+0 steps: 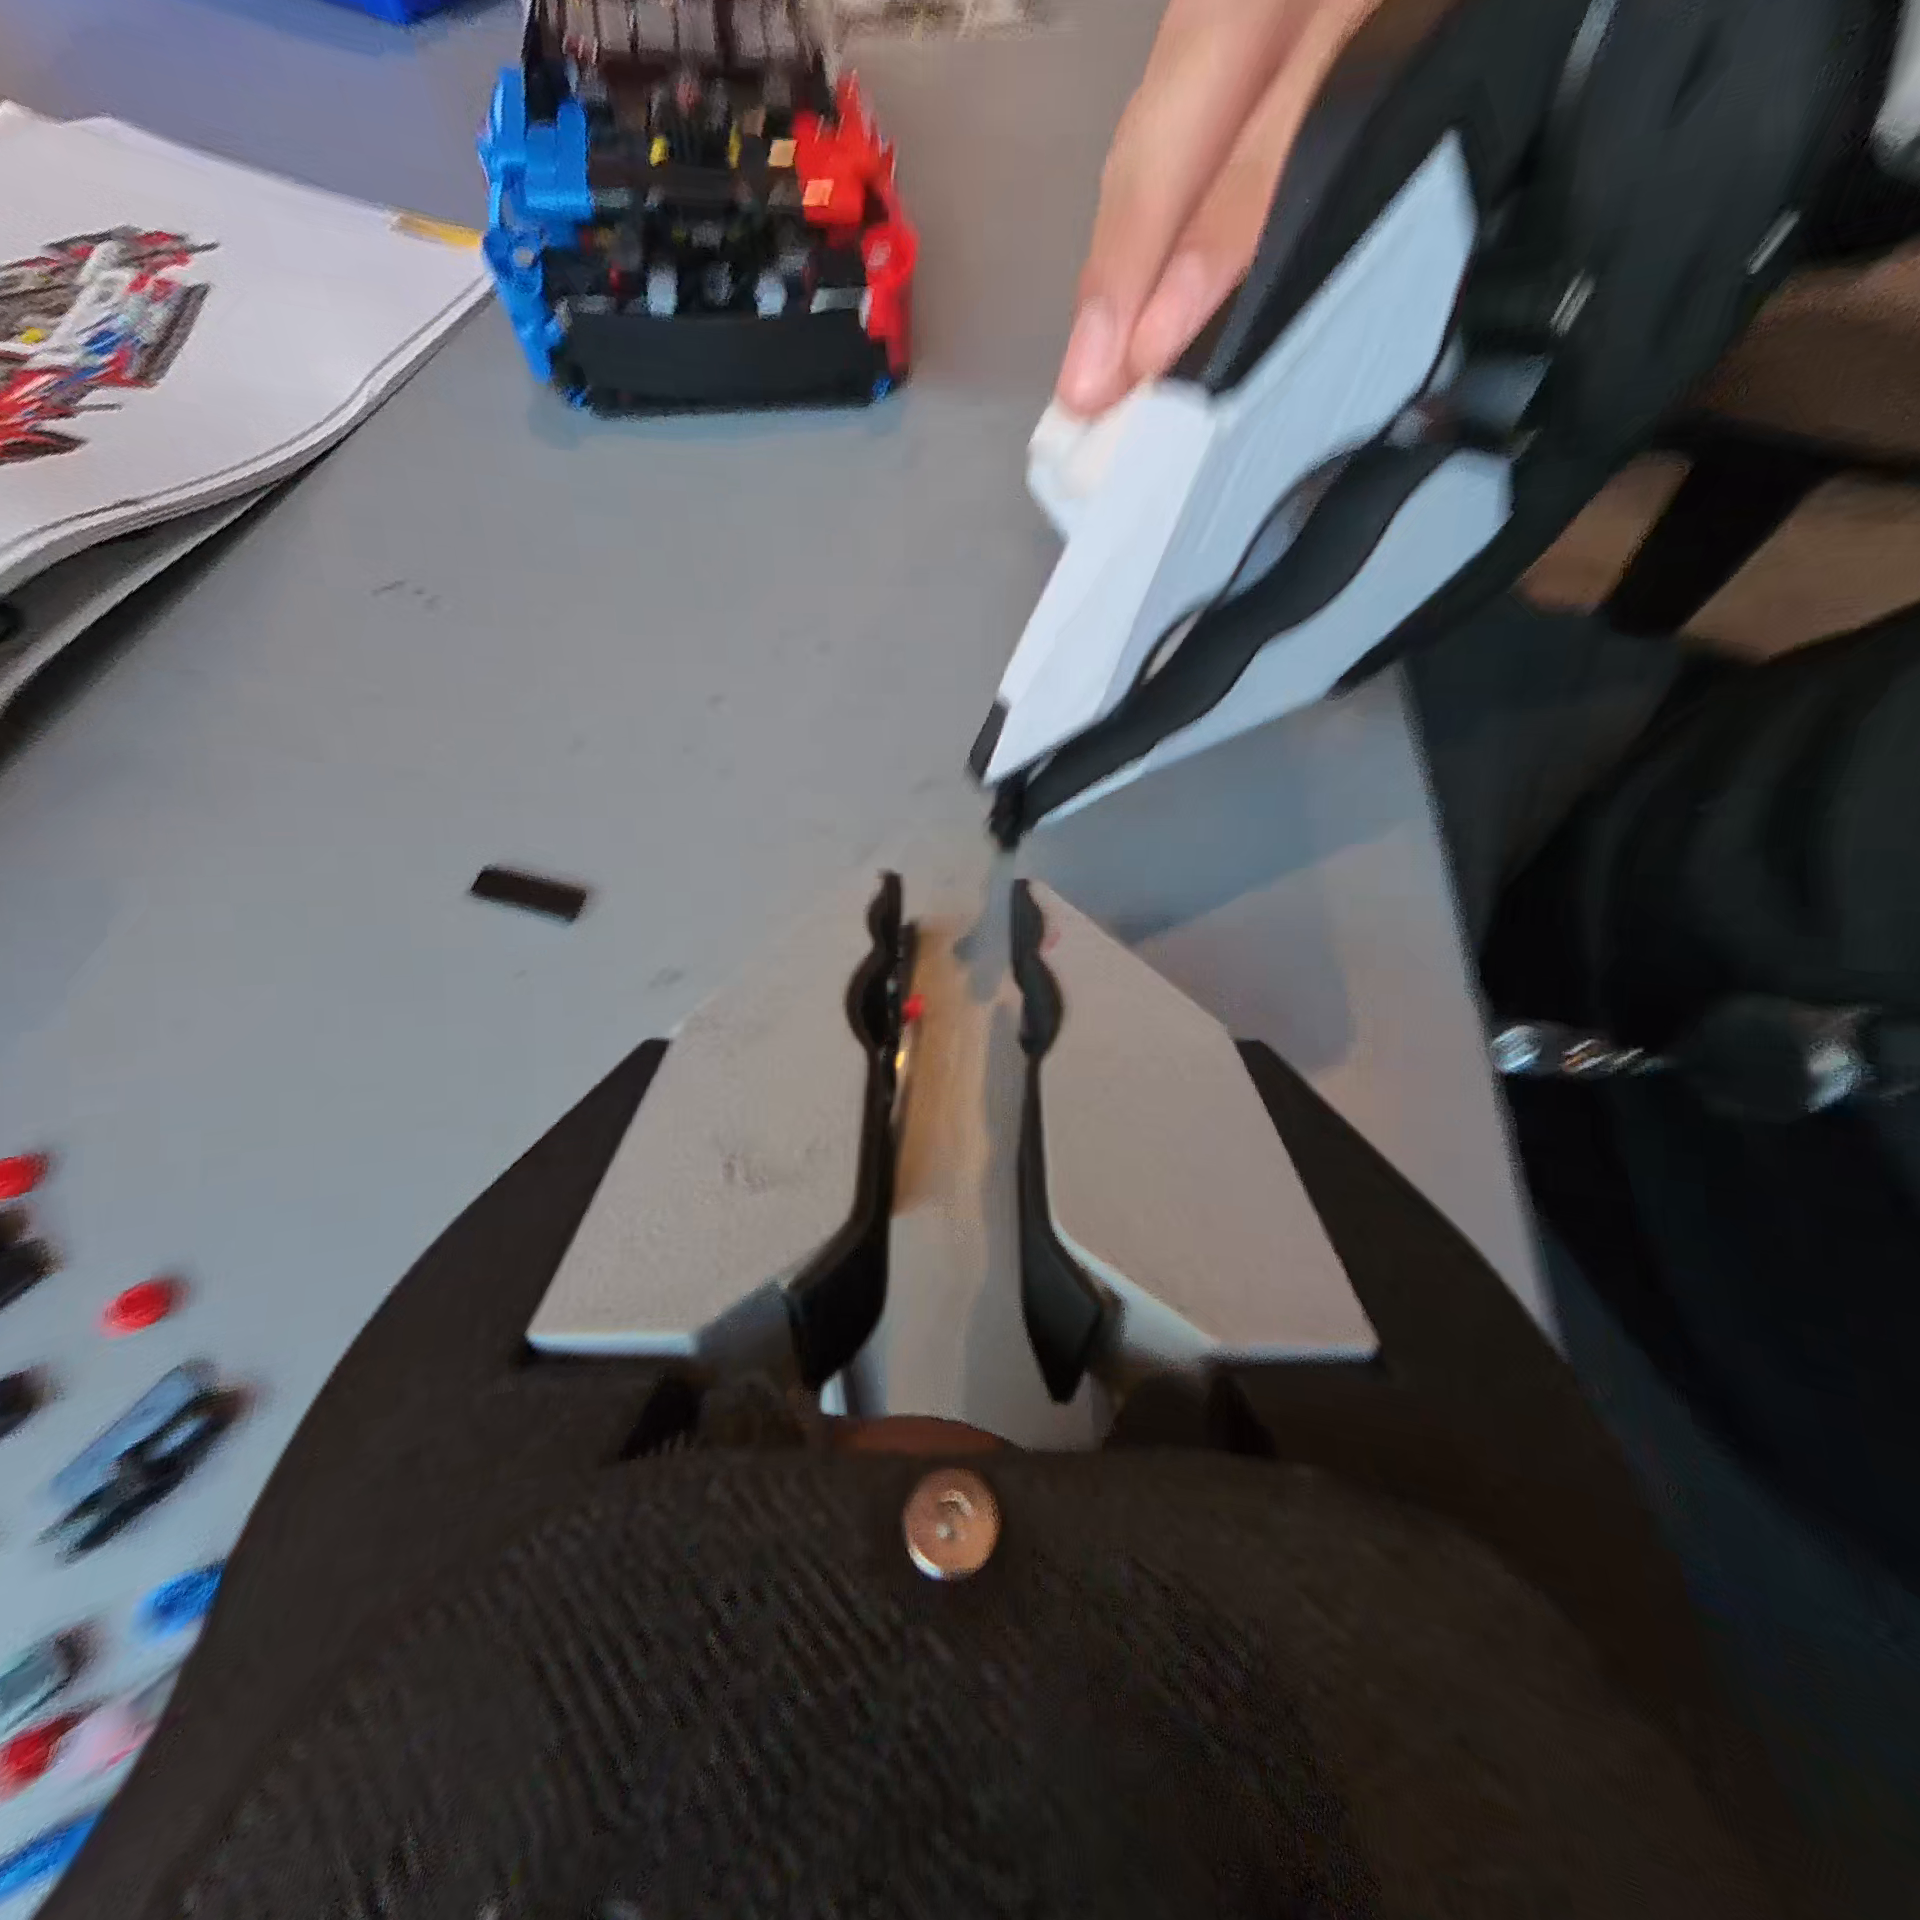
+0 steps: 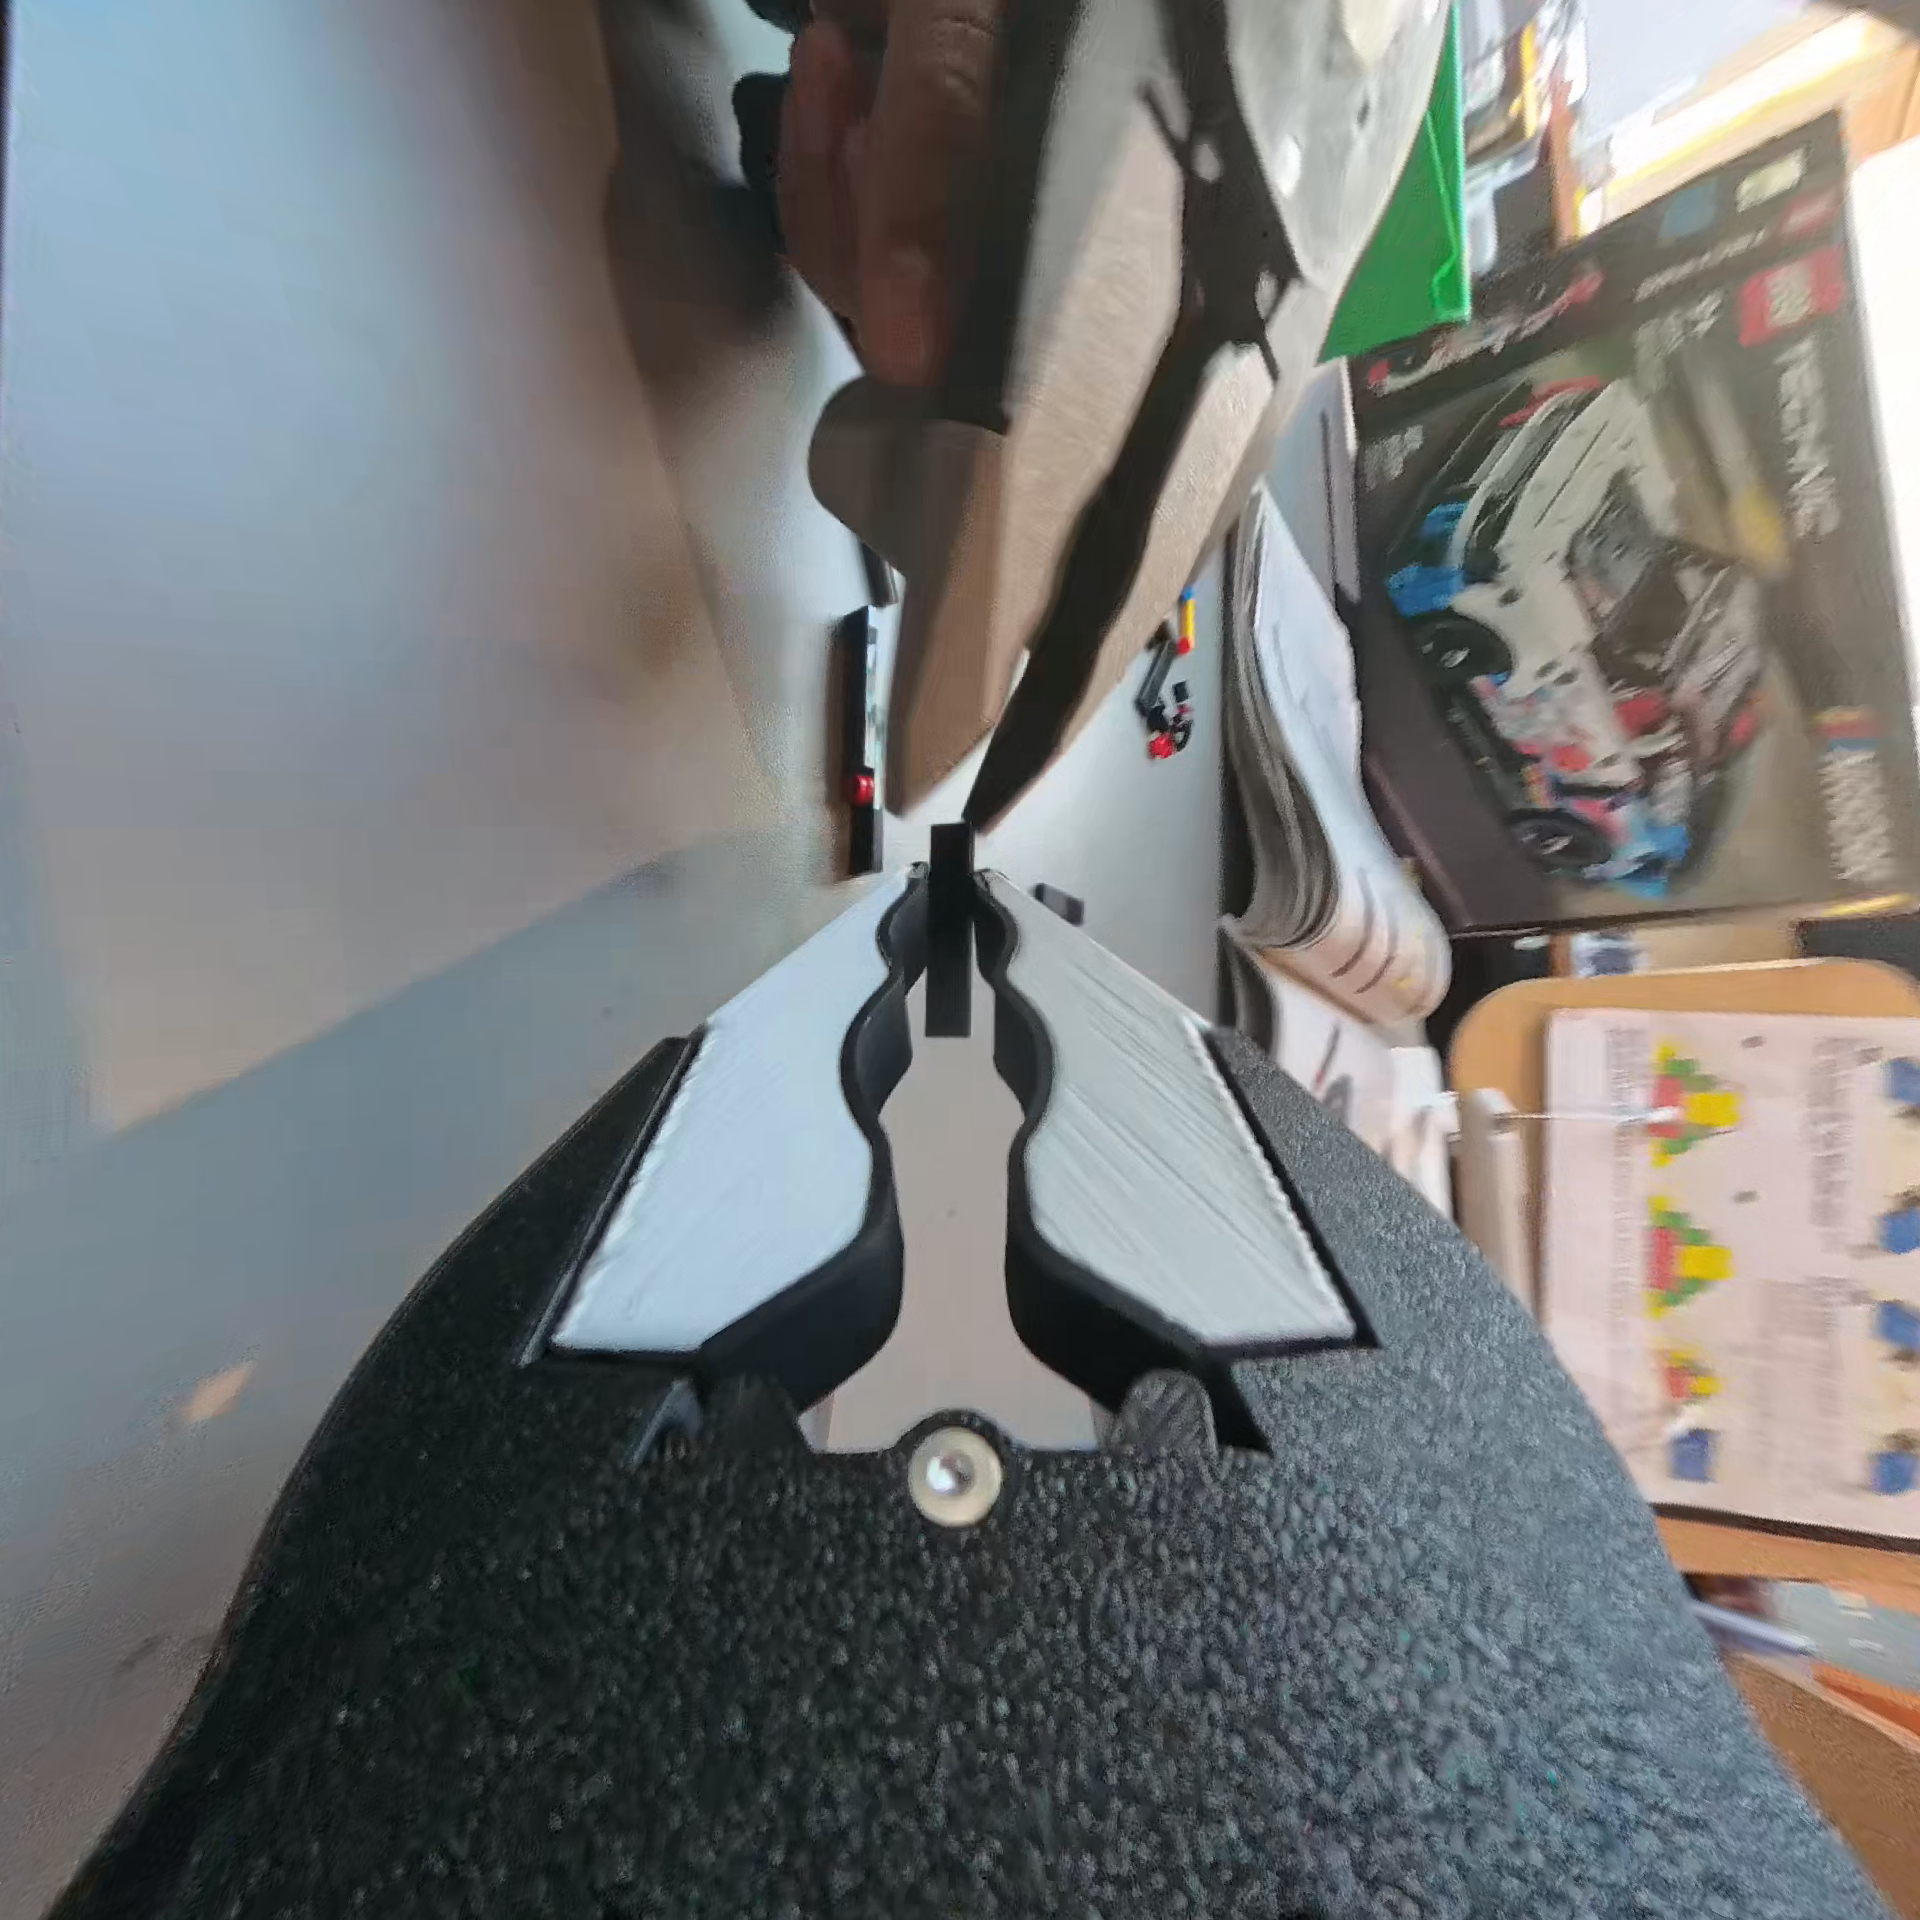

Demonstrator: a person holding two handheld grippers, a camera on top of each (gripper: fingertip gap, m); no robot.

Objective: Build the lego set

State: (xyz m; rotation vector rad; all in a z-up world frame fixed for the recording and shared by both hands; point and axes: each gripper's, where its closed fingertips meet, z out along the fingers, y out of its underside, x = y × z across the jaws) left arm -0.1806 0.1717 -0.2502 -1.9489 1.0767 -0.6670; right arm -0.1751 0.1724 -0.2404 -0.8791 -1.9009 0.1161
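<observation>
Grey table (image 1: 623, 665), a bit scuffed. Far left: instruction booklet (image 1: 187, 343) lying open near the back, and down by the near edge a scatter of loose lego bits (image 1: 135, 1444) in red, blue and black, all blurry. Further in, a small black flat piece (image 1: 528, 894) sitting alone on the bare table, well apart from everything. Behind it, the half-built lego model (image 1: 696, 218), blue on its left side, red on its right, black in the middle, standing near the booklet's corner. Centre: left gripper (image 1: 956, 904) with fingers slightly apart, something small and red against the inner side of the left finger, can't tell what or whether it's held. Coming in from the upper right: right gripper (image 1: 1003, 821), tips nearly meeting the left one's, pinched tight on a thin black lego piece (image 2: 950, 925) sticking out past the tips. Way off right in the right wrist view: lego box (image 2: 1621, 540) with a car on it
</observation>
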